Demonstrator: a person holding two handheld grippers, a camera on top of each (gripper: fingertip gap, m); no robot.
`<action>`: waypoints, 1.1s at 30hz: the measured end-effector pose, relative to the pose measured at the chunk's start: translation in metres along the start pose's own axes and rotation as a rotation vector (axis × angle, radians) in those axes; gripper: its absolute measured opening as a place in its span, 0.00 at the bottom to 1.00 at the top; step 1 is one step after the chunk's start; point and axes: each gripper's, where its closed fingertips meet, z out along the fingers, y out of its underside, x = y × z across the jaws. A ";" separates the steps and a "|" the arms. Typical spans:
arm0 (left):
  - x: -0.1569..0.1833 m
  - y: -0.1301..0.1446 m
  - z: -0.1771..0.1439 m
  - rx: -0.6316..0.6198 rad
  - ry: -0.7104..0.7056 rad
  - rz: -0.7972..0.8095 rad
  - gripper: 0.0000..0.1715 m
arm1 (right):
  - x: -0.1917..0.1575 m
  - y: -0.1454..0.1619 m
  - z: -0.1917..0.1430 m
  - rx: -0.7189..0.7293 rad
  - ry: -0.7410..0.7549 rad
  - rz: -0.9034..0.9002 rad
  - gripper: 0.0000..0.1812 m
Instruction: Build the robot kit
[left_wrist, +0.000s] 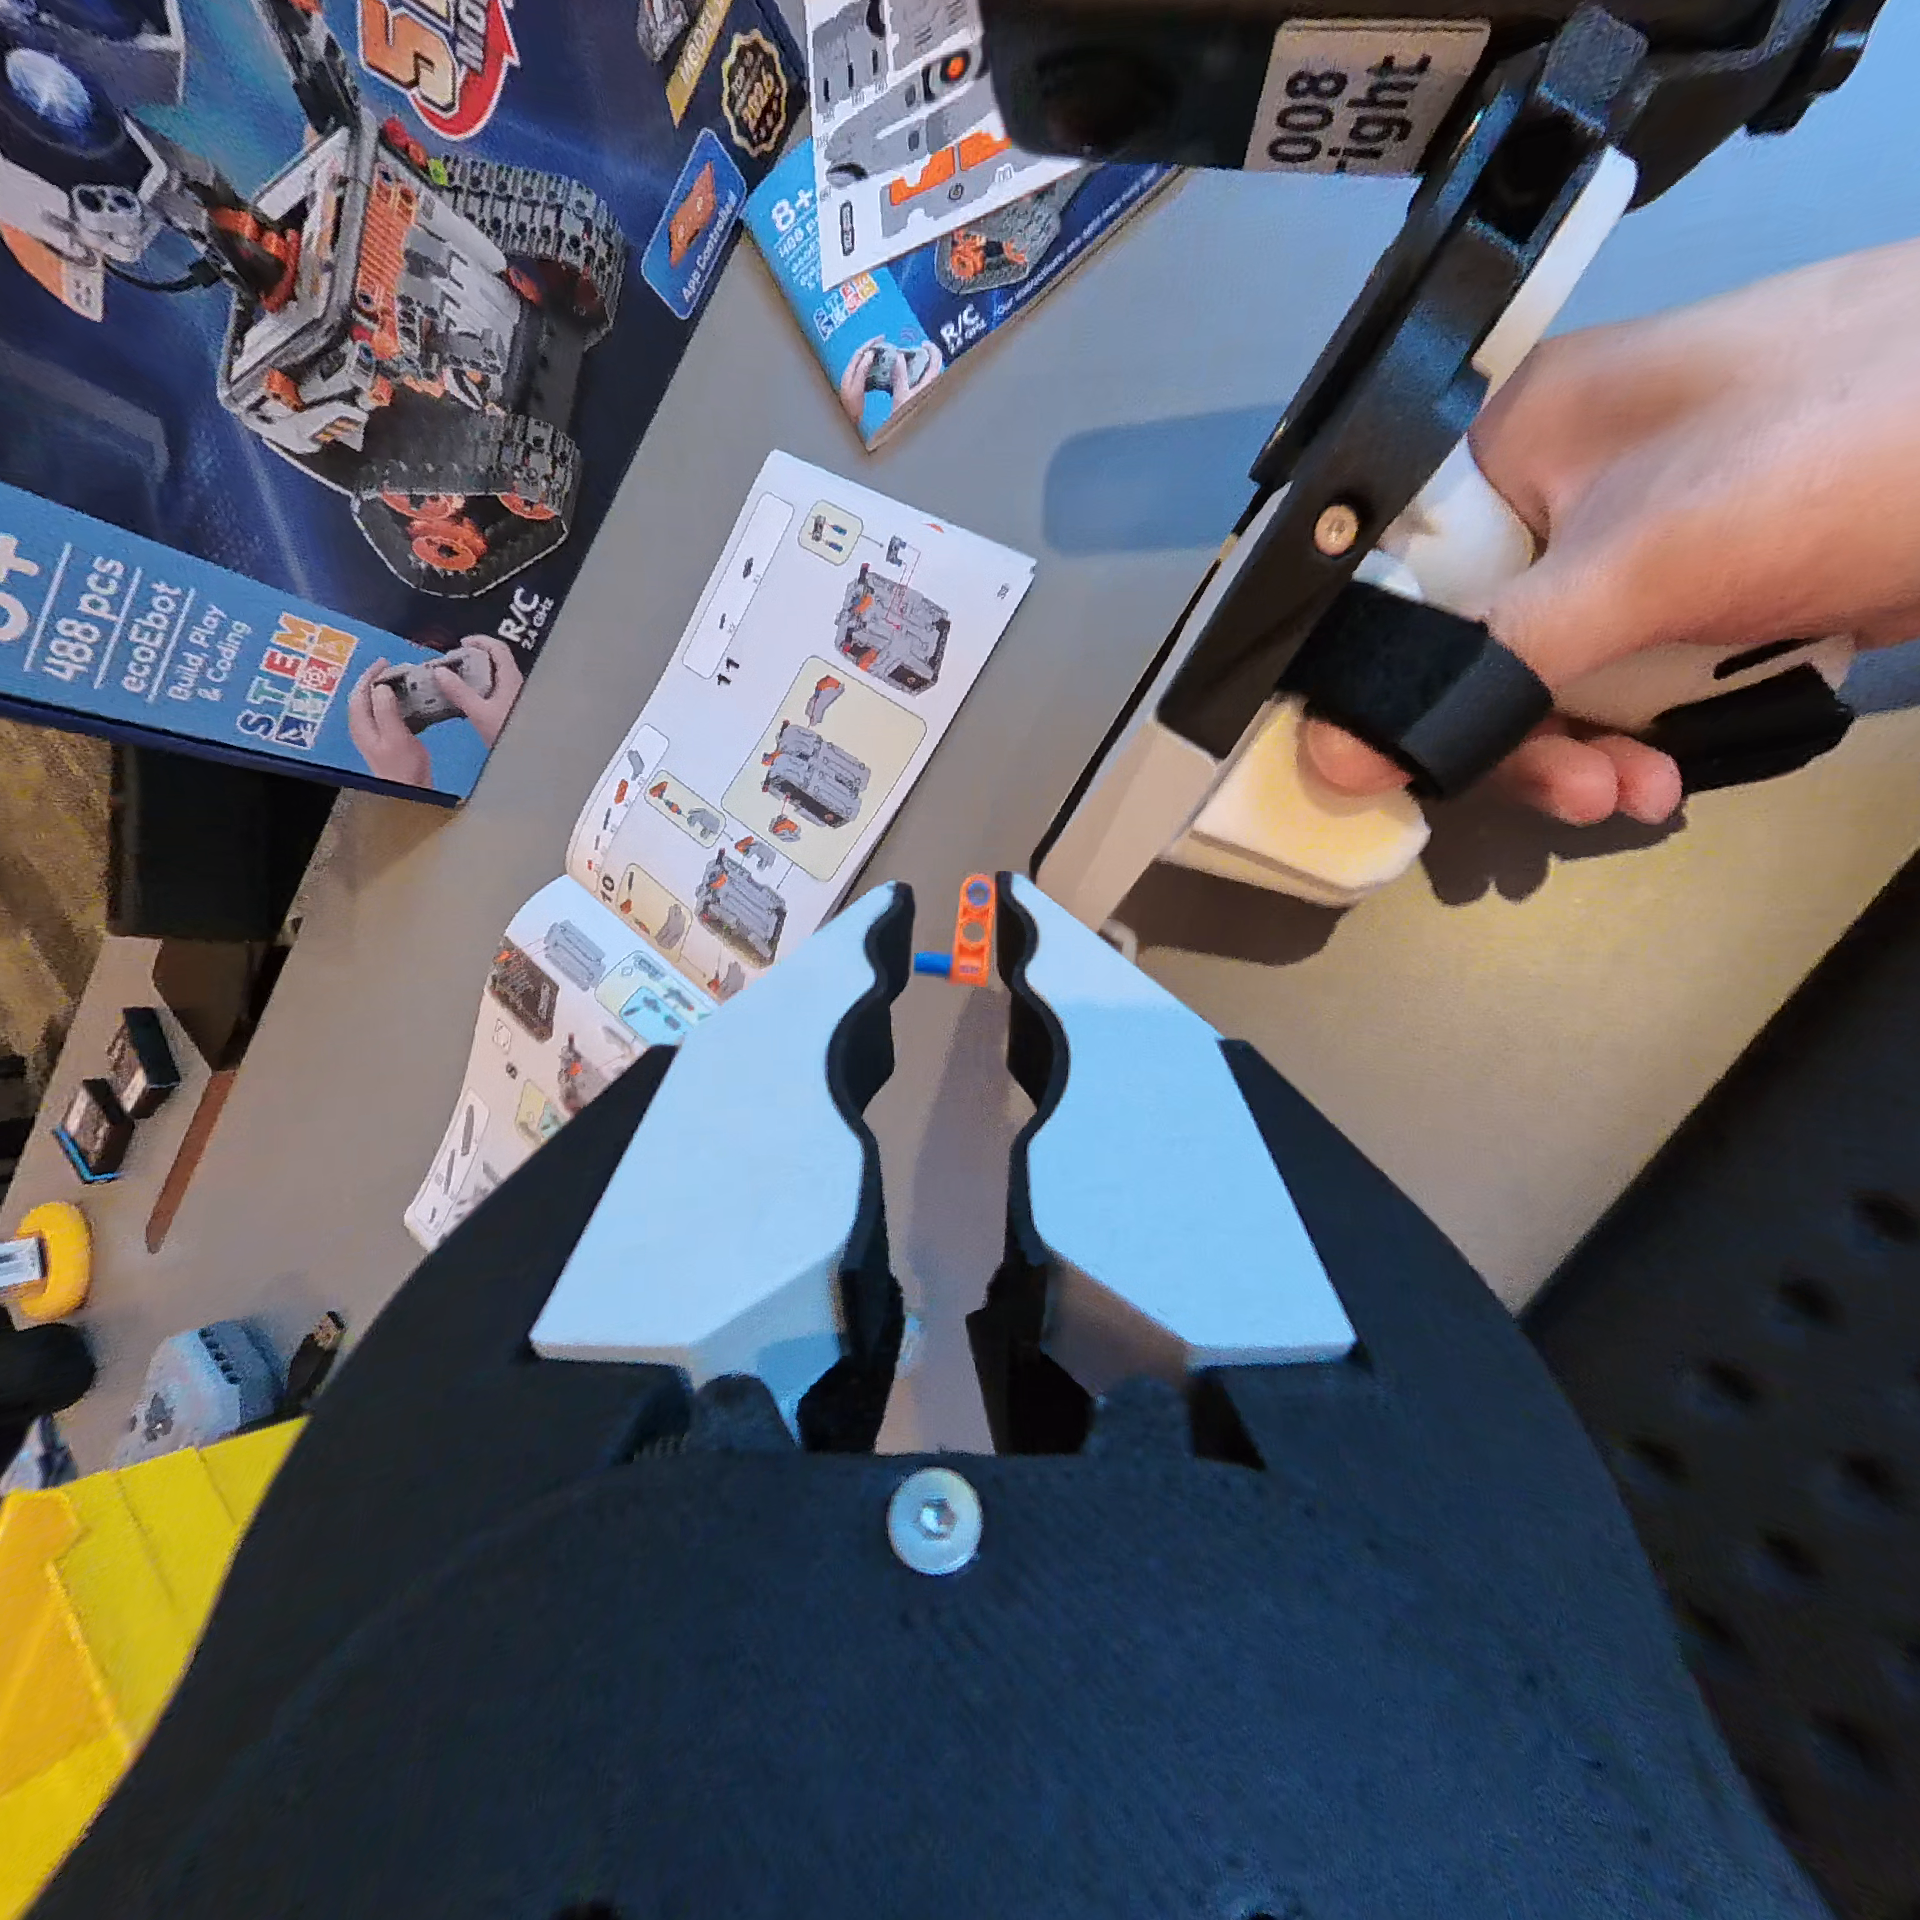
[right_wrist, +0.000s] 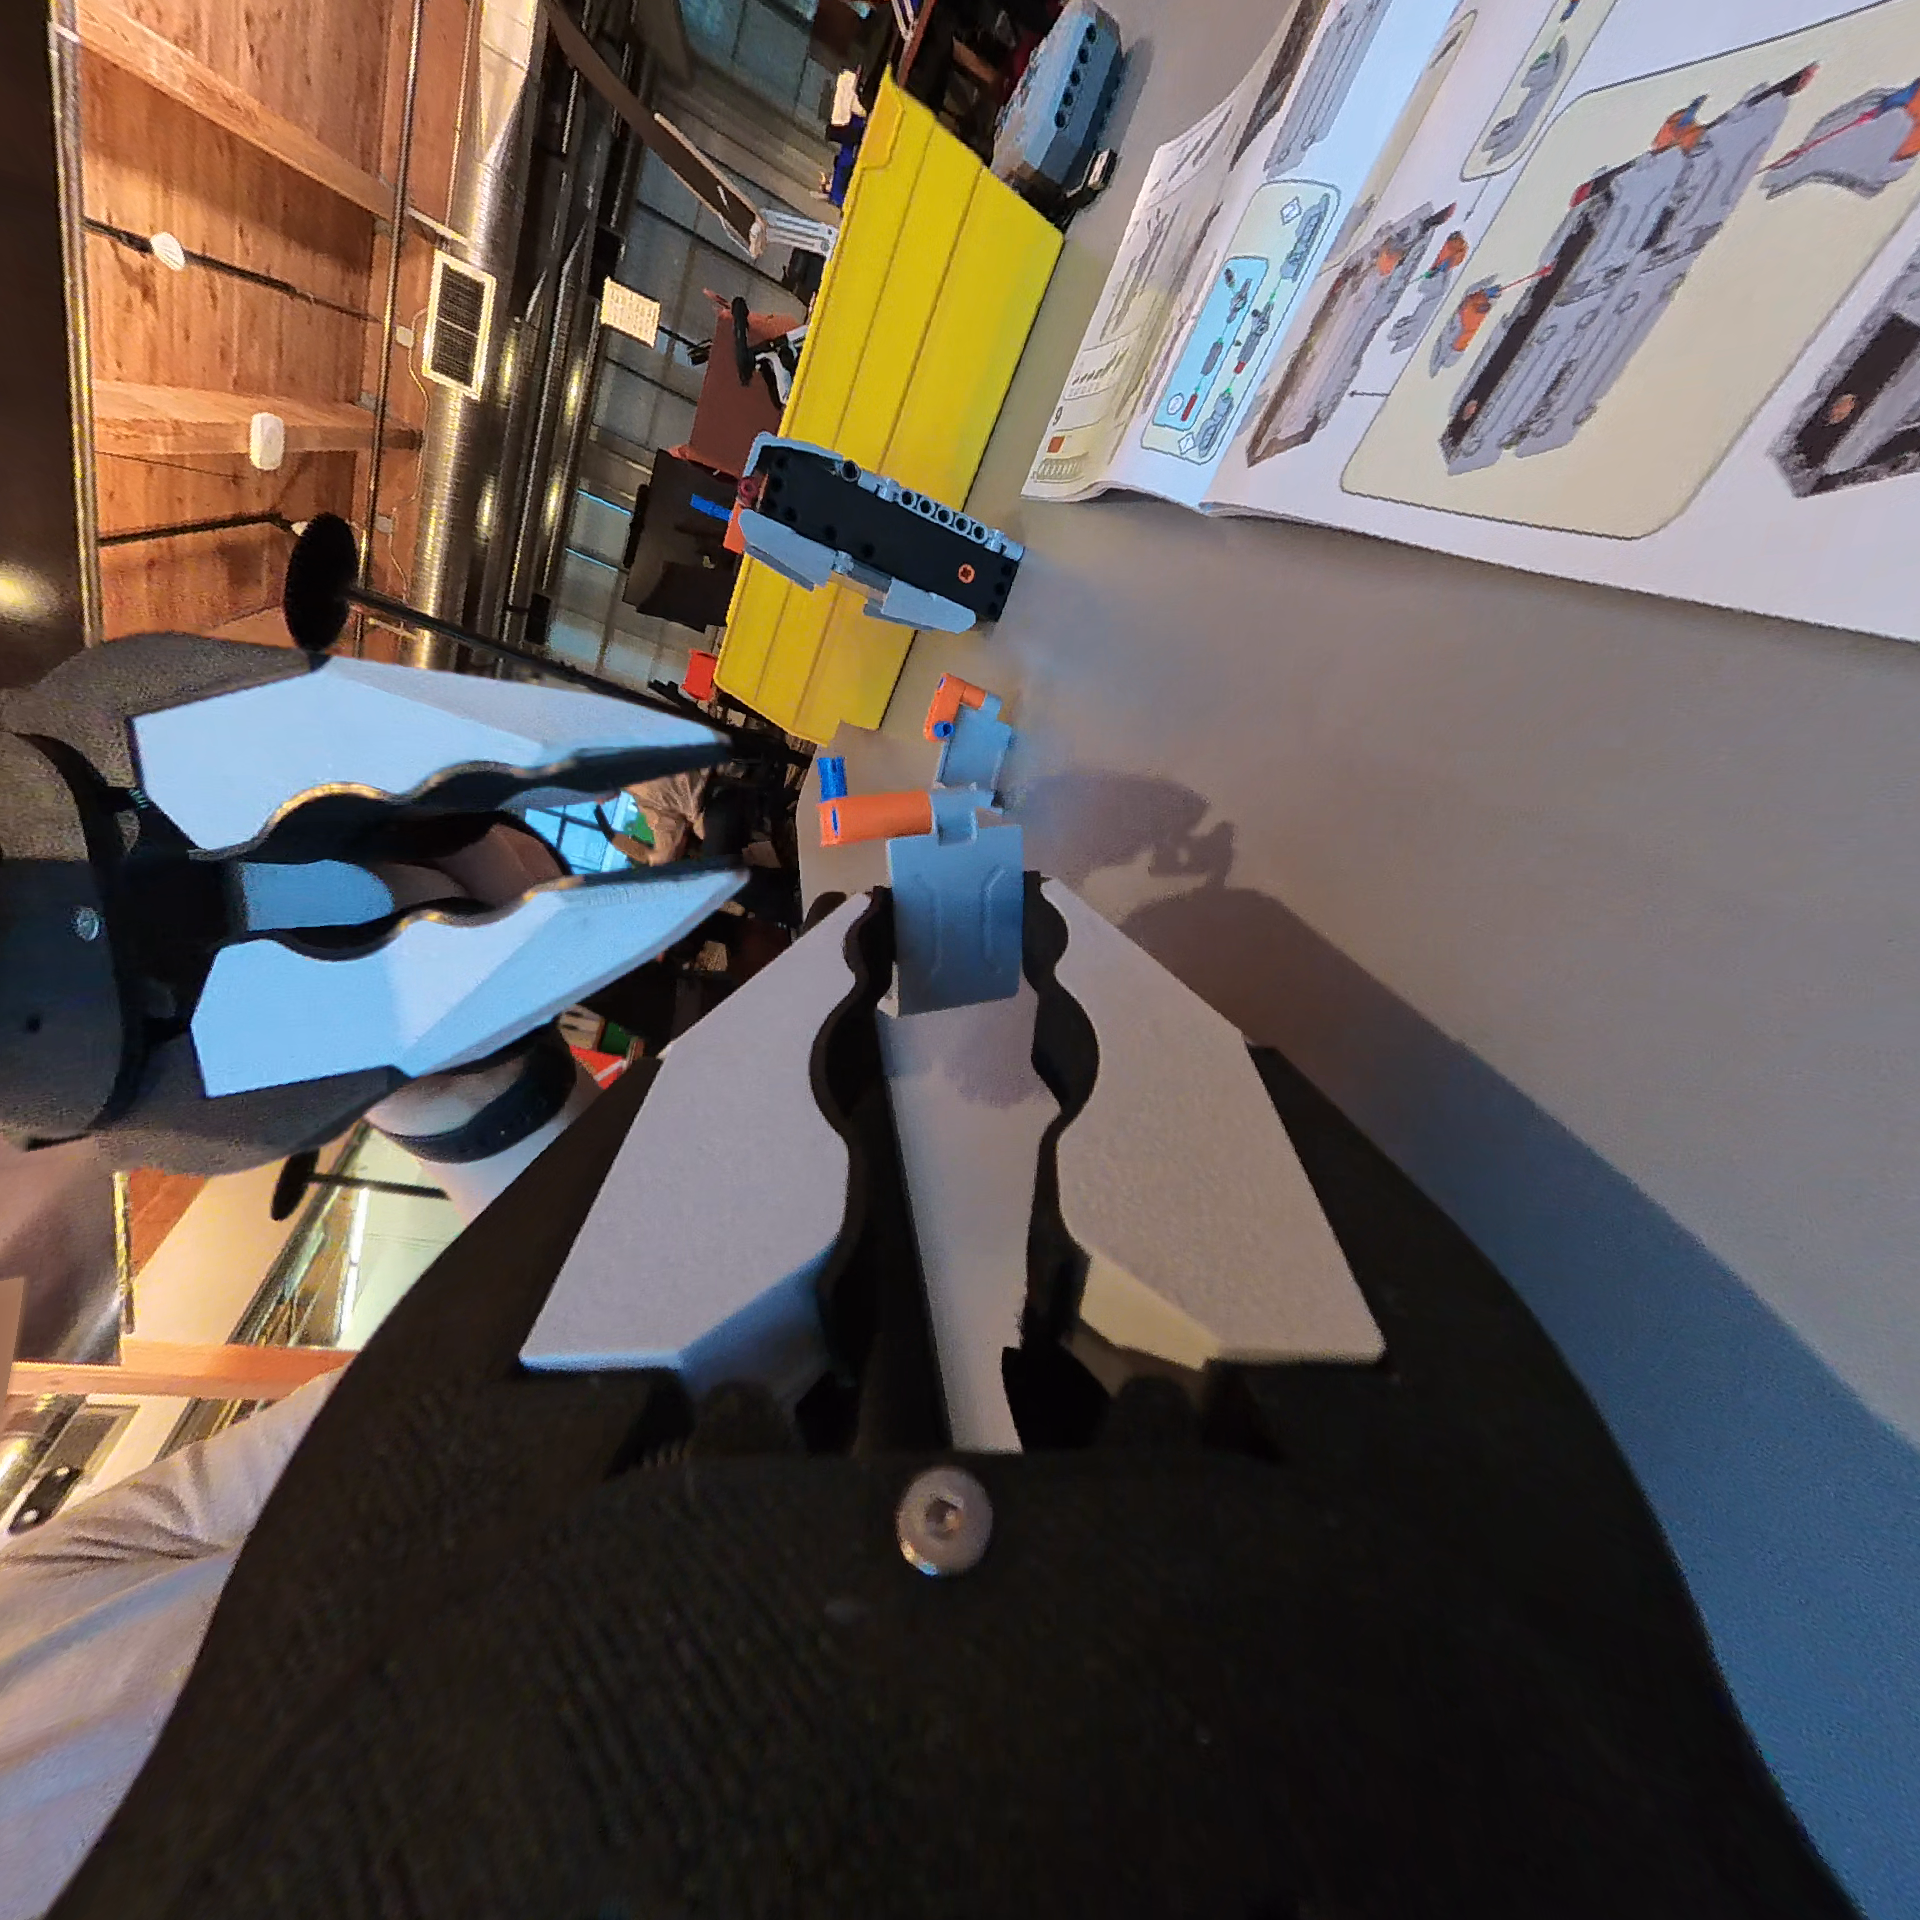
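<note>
My right gripper (right_wrist: 951, 904) is shut on a grey flat panel (right_wrist: 956, 935), held just above the grey table (right_wrist: 1455, 831). An orange beam (right_wrist: 878, 816) with a blue pin sticks out sideways from the panel's far end. My left gripper (left_wrist: 951, 899) is narrowly open and holds nothing. The same orange beam (left_wrist: 974, 928) shows end-on just beyond its tips, close to the right finger. From the right wrist view the left gripper (right_wrist: 738, 816) points at the beam from the left. A hand (left_wrist: 1662, 540) holds the right gripper's body (left_wrist: 1382, 499).
A black and grey partial build (right_wrist: 883, 530) stands against a yellow bin (right_wrist: 904, 343). A small grey and orange piece (right_wrist: 971, 727) lies just past the panel. An open instruction booklet (left_wrist: 810, 727), the set's box (left_wrist: 312, 312) and a second booklet (left_wrist: 935, 270) lie on the table.
</note>
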 end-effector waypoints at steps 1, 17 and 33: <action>0.004 -0.002 0.002 0.012 0.018 -0.014 0.08 | -0.001 0.001 0.001 -0.004 0.001 -0.009 0.13; -0.008 0.013 -0.008 0.041 -0.043 -0.090 0.03 | -0.033 -0.007 -0.002 0.075 -0.011 -0.312 0.17; 0.008 -0.032 -0.108 0.631 0.321 -0.250 0.04 | -0.151 0.007 -0.049 0.016 -0.785 -0.183 0.03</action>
